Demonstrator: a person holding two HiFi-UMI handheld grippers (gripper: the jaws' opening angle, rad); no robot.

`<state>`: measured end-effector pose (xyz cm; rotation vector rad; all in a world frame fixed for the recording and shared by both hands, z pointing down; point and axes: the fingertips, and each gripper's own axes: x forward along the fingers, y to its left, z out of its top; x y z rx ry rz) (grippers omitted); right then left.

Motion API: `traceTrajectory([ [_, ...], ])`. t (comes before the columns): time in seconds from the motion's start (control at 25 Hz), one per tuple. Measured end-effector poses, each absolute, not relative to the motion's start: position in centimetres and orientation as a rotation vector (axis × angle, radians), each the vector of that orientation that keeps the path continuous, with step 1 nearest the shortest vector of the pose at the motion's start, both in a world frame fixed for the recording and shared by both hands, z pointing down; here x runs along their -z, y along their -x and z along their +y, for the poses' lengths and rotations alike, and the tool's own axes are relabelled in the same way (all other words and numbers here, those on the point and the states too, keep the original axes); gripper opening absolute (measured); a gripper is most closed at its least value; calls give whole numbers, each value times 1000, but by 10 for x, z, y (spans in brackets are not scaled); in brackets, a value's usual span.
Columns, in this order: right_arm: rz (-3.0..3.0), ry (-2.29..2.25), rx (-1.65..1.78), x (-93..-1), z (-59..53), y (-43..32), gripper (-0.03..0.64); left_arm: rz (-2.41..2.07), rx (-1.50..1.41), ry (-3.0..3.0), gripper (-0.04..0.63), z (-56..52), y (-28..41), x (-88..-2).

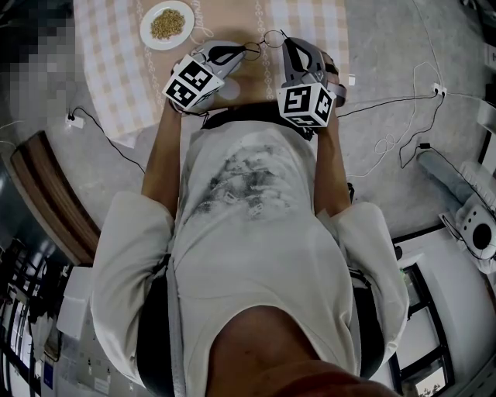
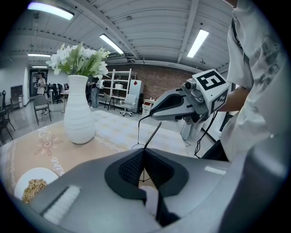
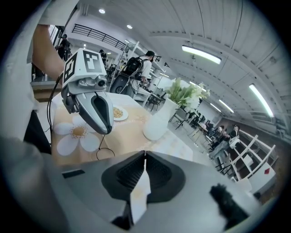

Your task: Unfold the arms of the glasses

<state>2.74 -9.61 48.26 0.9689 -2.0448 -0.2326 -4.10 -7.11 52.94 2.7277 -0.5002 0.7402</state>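
hanging between the two tool tips, the glasses (image 1: 263, 40) are a thin dark wire frame with round rims, held in the air just above the near edge of the table (image 1: 232, 19), in front of the person's chest. in the left gripper view one slim dark arm slants up out of the jaws and a round rim shows just behind them. a fine wire runs from there up to the other tool's tip.

the left gripper (image 1: 249, 51) is clenched on the glasses, its ribbed pads pressed together around that arm. the right gripper (image 1: 285, 40) is also clenched, its jaws tight together, pinching the thin wire of the frame at its tip. the two tools sit close, tips nearly meeting.

farther back on the checked cloth (image 1: 116, 54) a white plate (image 1: 147, 35) holds a small heap of pale brown grain-like bits (image 1: 167, 23). a white ribbed vase (image 2: 79, 109) stands upright beyond it, filled with white flowers (image 2: 77, 59) and green leaves. a big daisy print (image 3: 77, 134) marks the table beneath the left gripper.
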Motion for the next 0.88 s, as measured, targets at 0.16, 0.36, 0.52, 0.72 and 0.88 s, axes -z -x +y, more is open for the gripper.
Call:
traceTrajectory([
  [0.16, -2042, -978, 227, -483, -96, -30, 23, -499, -742, -2725, 12, -71, 42, -530],
  [0.36, -2039, -988, 221, -482, -96, -32, 23, -502, -736, -2729, 12, -71, 42, -530],
  [0.52, -2038, -1000, 212, -481, -97, -35, 23, -501, -741, -2726, 12, -71, 43, -530],
  [0.72, -2038, -1025, 194, -479, -98, -39, 23, -506, -736, -2726, 12, -71, 44, -530],
  [0.88, -2035, -1035, 185, -479, -99, -42, 23, -509, -735, -2724, 12, -71, 45, -530],
])
